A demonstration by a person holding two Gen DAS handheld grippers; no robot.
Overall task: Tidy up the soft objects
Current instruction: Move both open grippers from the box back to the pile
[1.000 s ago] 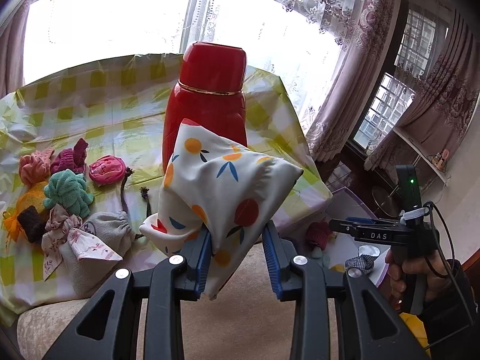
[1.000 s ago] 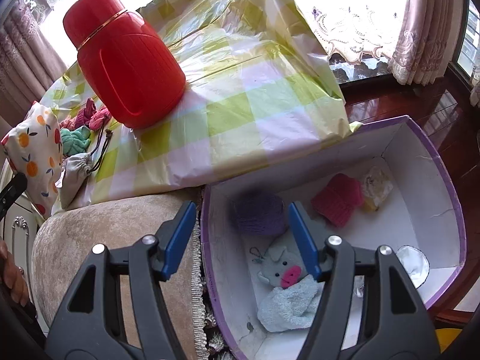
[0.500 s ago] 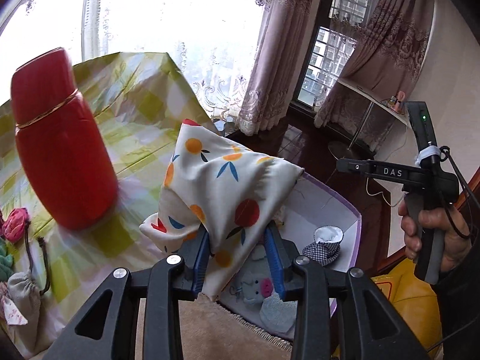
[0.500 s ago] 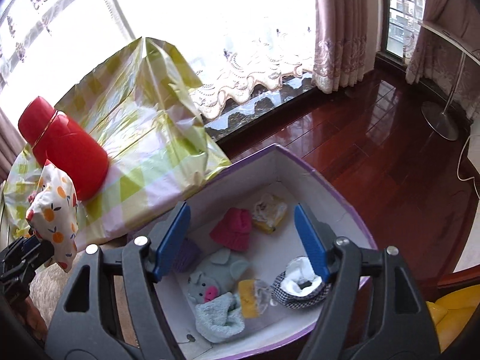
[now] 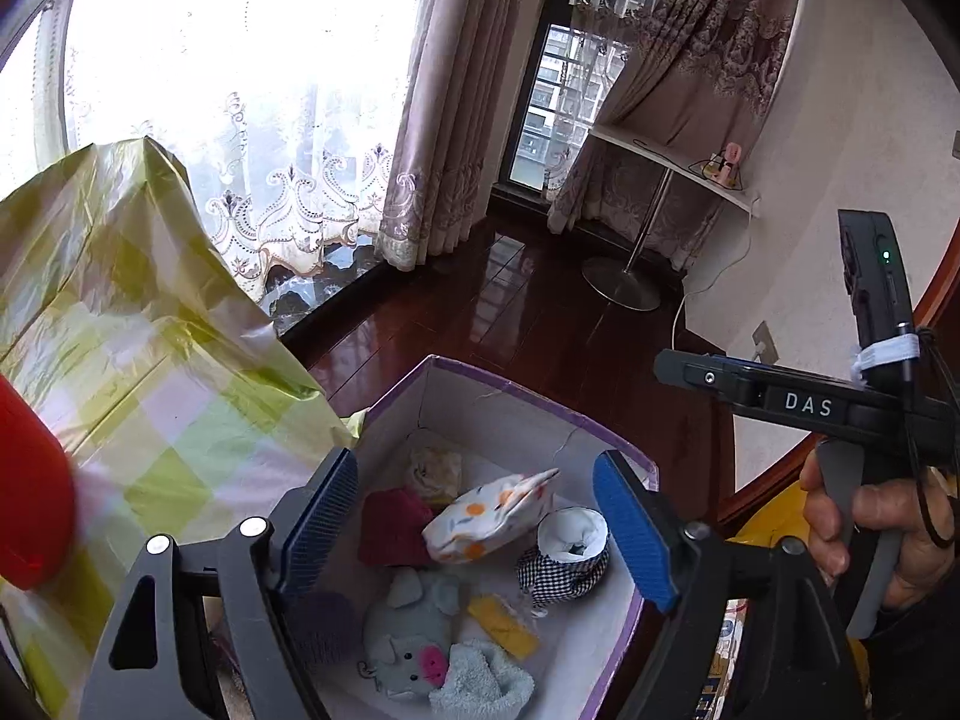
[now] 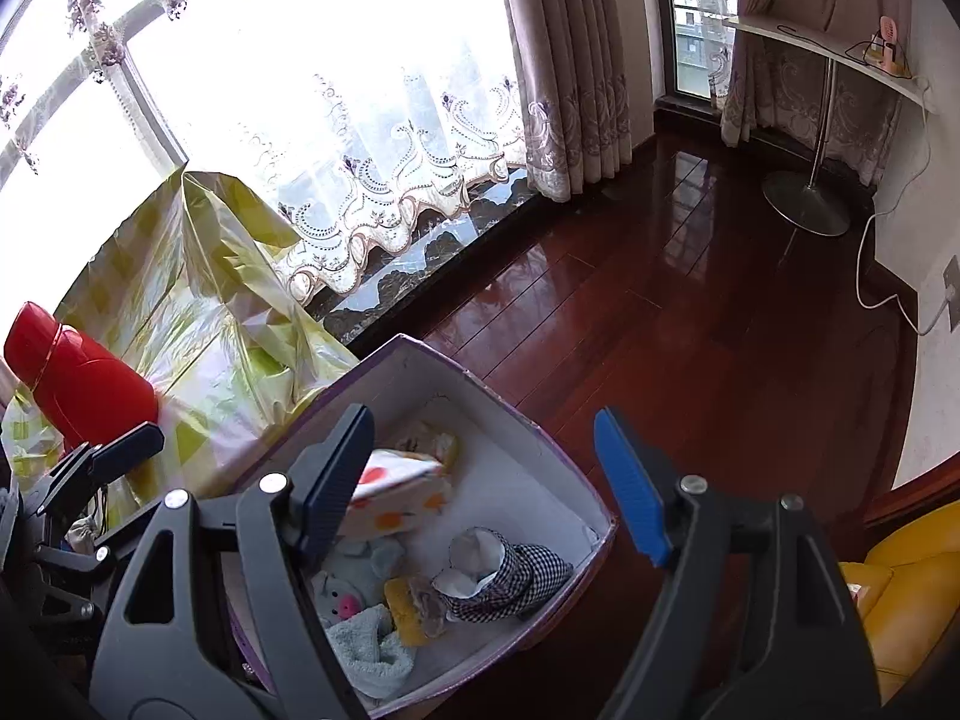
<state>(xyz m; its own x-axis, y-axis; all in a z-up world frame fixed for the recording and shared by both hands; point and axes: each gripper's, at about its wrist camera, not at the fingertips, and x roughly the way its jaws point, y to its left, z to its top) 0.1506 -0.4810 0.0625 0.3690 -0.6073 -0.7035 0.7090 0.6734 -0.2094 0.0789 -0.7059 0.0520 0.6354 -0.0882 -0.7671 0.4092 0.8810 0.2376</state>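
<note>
The white pouch with orange and red fruit print [image 5: 489, 516] lies in the purple-rimmed box [image 5: 516, 396], free of any gripper. It also shows in the right wrist view [image 6: 399, 495]. My left gripper [image 5: 474, 516] is open above the box, empty. My right gripper [image 6: 486, 480] is open and empty over the same box [image 6: 528, 420]. In the box lie a grey pig toy [image 5: 408, 630], a light blue towel [image 5: 480, 684], a checked pouch [image 5: 567, 558], a dark pink knit [image 5: 393, 528] and a yellow piece [image 5: 504, 624].
The table with the green checked cloth [image 5: 138, 360] stands left of the box, with a red flask [image 6: 78, 378] on it. Dark wooden floor [image 6: 690, 330] lies beyond the box. A yellow seat [image 6: 906, 588] is at the right. Curtains and a window are behind.
My left gripper swung right from the table to over the box, opened, and the fruit-print pouch dropped into the box. My right gripper rose and tilted away, still open.
</note>
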